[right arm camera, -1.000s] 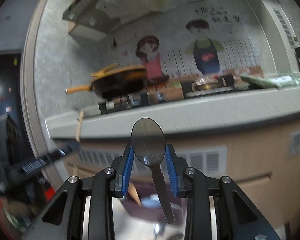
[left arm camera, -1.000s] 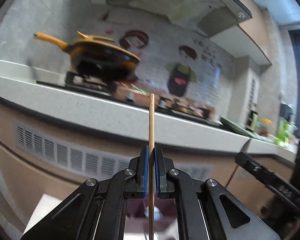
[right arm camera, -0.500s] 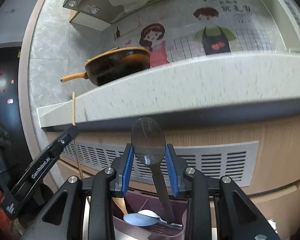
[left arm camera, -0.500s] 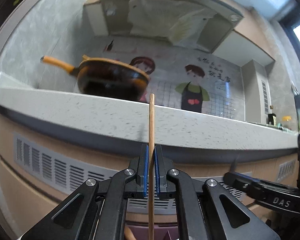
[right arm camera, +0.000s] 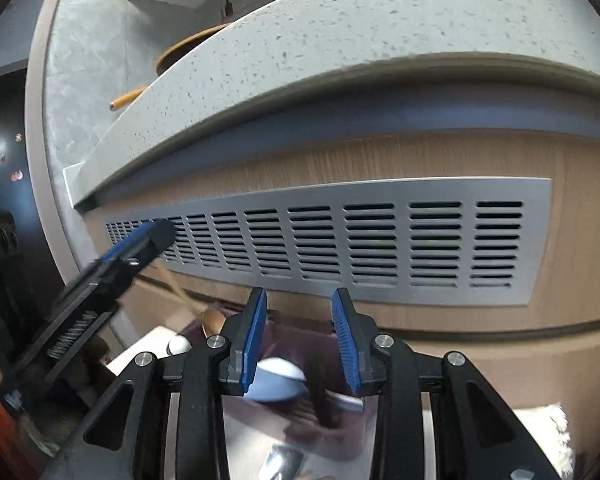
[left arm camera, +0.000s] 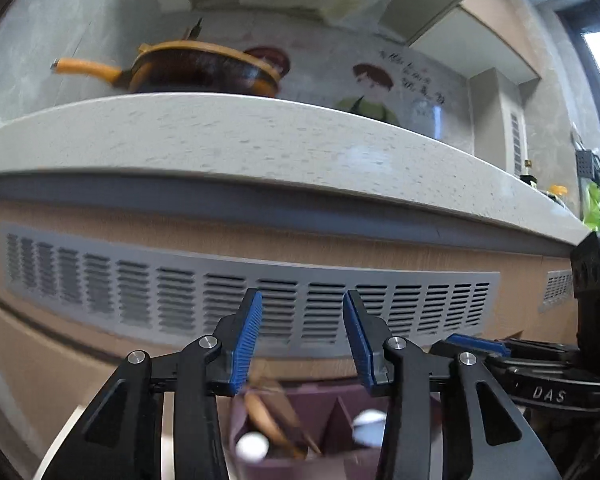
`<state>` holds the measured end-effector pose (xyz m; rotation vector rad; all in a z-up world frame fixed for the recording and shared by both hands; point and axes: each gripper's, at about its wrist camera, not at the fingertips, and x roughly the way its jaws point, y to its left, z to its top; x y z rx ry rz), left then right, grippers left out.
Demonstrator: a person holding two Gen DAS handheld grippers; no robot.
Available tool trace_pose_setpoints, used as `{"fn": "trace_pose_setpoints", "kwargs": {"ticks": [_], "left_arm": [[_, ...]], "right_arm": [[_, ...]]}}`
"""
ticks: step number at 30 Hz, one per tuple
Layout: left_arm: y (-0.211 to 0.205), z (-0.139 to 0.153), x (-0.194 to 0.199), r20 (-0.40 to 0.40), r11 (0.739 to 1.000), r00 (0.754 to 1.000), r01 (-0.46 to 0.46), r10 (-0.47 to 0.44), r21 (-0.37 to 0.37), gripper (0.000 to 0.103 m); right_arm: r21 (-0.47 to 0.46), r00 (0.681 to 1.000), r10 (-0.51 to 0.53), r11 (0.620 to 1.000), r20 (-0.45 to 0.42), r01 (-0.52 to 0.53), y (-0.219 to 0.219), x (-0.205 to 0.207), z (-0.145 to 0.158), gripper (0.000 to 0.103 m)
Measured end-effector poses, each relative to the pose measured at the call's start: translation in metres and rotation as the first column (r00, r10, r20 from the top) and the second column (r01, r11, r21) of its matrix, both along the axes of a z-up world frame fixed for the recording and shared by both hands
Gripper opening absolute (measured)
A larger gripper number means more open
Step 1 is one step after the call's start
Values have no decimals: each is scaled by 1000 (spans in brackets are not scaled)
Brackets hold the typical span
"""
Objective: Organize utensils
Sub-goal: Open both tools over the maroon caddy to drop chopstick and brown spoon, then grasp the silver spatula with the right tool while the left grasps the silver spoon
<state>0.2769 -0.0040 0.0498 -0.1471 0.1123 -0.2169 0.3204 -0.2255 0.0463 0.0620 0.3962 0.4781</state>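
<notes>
Both claws hang wide open and empty: left gripper (left arm camera: 302, 338), right gripper (right arm camera: 300, 338), above the purple caddy (left arm camera: 340, 404). Utensils (left arm camera: 272, 420) inside look light, stiff and probably slippery; best pinched mid-handle.

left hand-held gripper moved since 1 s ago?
Yes. The left hand-held gripper dropped: the counter edge now sits well above it, vent grille level with its fingers. It also opened, releasing the chopstick.
</notes>
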Motion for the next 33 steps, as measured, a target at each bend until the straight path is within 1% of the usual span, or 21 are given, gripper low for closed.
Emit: {"fn": "trace_pose_setpoints", "kwargs": {"ticks": [2, 5, 6, 8, 10, 12, 13, 14, 15, 16, 18, 20, 23, 27, 29, 30, 33], "left_arm": [[15, 7, -9, -80, 999, 997, -12, 9, -31, 44], [31, 12, -26, -168, 998, 986, -20, 11, -56, 47], [36, 10, -33, -202, 998, 979, -18, 4, -65, 47], [40, 4, -44, -262, 998, 965, -10, -8, -66, 50], [41, -8, -50, -335, 999, 942, -4, -12, -48, 51], [39, -28, -58, -418, 1000, 908, 12, -16, -13, 51], [38, -36, -60, -447, 1000, 895, 20, -18, -1, 51], [37, -49, -63, -492, 999, 870, 33, -21, 15, 51], [37, -56, -66, -518, 999, 855, 39, -22, 21, 51], [39, -68, -70, -558, 999, 830, 44, -22, 26, 51], [42, -83, -77, -610, 998, 792, 52, -24, 27, 51], [45, -93, -84, -636, 998, 772, 51, -14, 41, 51], [50, -100, -91, -652, 997, 758, 37, 11, 61, 51], [52, -100, -93, -650, 997, 759, 30, 23, 70, 51], [50, -99, -90, -651, 997, 758, 37, 16, 69, 51], [50, -98, -88, -652, 997, 758, 39, 14, 67, 51], [48, -97, -83, -652, 997, 758, 43, 11, 66, 51]], "right_arm": [[-4, 999, 1, 1000, -41, -1, -5, -5, 5, 33], [-17, 998, -5, 1000, -57, 4, -14, -27, 14, 34], [-33, 998, -11, 999, -64, 9, -15, -33, 15, 34], [-101, 993, -24, 995, -112, 13, -14, -46, 11, 34], [-159, 984, -29, 987, -177, 1, -9, -55, -3, 34], [-199, 970, -26, 980, -242, -23, 1, -60, -23, 34], [-210, 961, -28, 977, -274, -32, 5, -61, -34, 34], [-211, 951, -29, 977, -309, -39, 10, -62, -46, 34], [-195, 936, -21, 979, -352, -52, 14, -60, -58, 34], [-171, 919, -9, 983, -395, -63, 18, -58, -71, 34], [-153, 896, -14, 986, -443, -61, 25, -53, -89, 34], [-167, 889, -32, 985, -458, -51, 33, -47, -101, 34], [-222, 881, -86, 975, -464, -22, 46, -35, -115, 34], [-287, 862, -171, 957, -476, 32, 63, -19, -127, 34], [-297, 869, -190, 953, -456, 53, 68, -16, -127, 34], [-313, 869, -203, 948, -451, 58, 73, -13, -128, 34], [-366, 883, -212, 929, -420, 49, 87, -8, -129, 34]]}}
